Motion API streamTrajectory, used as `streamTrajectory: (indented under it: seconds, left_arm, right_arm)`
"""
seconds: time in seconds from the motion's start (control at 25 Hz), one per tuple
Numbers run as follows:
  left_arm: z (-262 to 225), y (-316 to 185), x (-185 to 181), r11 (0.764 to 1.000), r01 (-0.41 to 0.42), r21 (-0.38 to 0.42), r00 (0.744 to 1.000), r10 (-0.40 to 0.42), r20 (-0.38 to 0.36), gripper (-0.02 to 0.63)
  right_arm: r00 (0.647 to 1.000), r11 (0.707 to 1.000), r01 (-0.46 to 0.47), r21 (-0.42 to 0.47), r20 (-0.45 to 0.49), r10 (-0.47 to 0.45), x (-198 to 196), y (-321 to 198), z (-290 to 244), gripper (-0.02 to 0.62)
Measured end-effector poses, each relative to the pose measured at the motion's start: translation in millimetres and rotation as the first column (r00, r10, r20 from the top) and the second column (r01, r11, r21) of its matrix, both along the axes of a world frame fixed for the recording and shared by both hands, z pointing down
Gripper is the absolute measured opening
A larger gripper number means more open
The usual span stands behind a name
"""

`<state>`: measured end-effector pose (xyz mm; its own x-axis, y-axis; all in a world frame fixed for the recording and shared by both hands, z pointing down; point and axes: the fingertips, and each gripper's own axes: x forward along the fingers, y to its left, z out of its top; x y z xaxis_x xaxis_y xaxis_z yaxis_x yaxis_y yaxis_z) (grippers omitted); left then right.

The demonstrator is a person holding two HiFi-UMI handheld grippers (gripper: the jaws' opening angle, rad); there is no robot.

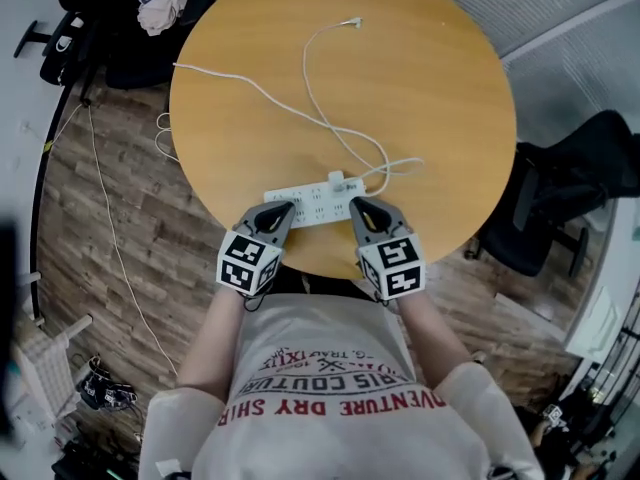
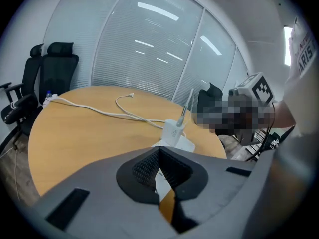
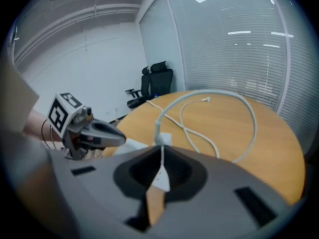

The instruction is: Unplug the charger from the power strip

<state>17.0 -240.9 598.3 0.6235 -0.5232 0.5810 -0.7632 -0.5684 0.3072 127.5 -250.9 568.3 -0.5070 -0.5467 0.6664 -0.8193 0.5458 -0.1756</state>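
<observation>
At the near edge of the tabletop: the power strip (image 1: 305, 201) lies lengthwise along the edge of the round table (image 1: 440, 88), a little in from it.
Charger: the white charger (image 1: 338, 180) stands upright in a socket toward the strip's right end, fully seated, not yet pulled.
Left gripper: the left gripper (image 1: 283, 209) has its tips at the strip's left end. Its jaws are closed on each other with nothing between them.
Right gripper: the right gripper (image 1: 357, 206) is at the strip's right end, just beside the charger. Its jaws are pinched together and empty.
Cables: two white cables (image 1: 300, 108) cross the tabletop. One ends in a small connector (image 1: 354, 21) near the far edge and the other runs off the left edge. Where they cross I cannot trace which one belongs to the charger. A loop lies just right of the strip's right end.
Risk, strip lifting: the strip looks light and unfastened. Pulling the charger without the left gripper pressing the strip down would probably lift or drag it.
Risk, near edge: a pull toward the person could slide the strip off the table.
Risk, snag: the loop beside the right gripper could catch on its jaws.
Risk, wrong grip: closing on the cable rather than the charger's body would strain the cable.
Risk, closed jaws: the right jaws would first have to part, or they would only nudge the charger.
Containers: there are none on the tabletop. The nearest thing is the strip's row of sockets: one holds the charger and the rest appear empty.
</observation>
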Motion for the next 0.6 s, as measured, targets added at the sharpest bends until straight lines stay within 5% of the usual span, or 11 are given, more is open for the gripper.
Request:
streamTrajectory:
  seconds: [0.28, 0.36, 0.6]
  left_arm:
    - [40, -1, 6, 0.993, -0.086, -0.081, 0.989, 0.095, 0.115, 0.029]
    - [47, 1, 7, 0.990, -0.115, -0.082, 0.980, 0.126, 0.154, 0.029]
    - [52, 2, 9, 0.991, -0.117, -0.066, 0.975, 0.127, 0.181, 0.029]
  right_arm:
    - [1.000, 0.996, -0.026, -0.080, -0.018, 0.025, -7, 1, 26, 0.036]
    - [0.999, 0.994, -0.027, -0.104, -0.026, 0.025, -11, 0, 31, 0.147]
    - [0.997, 0.991, -0.045, -0.126, -0.069, 0.037, -19, -8, 40, 0.224]
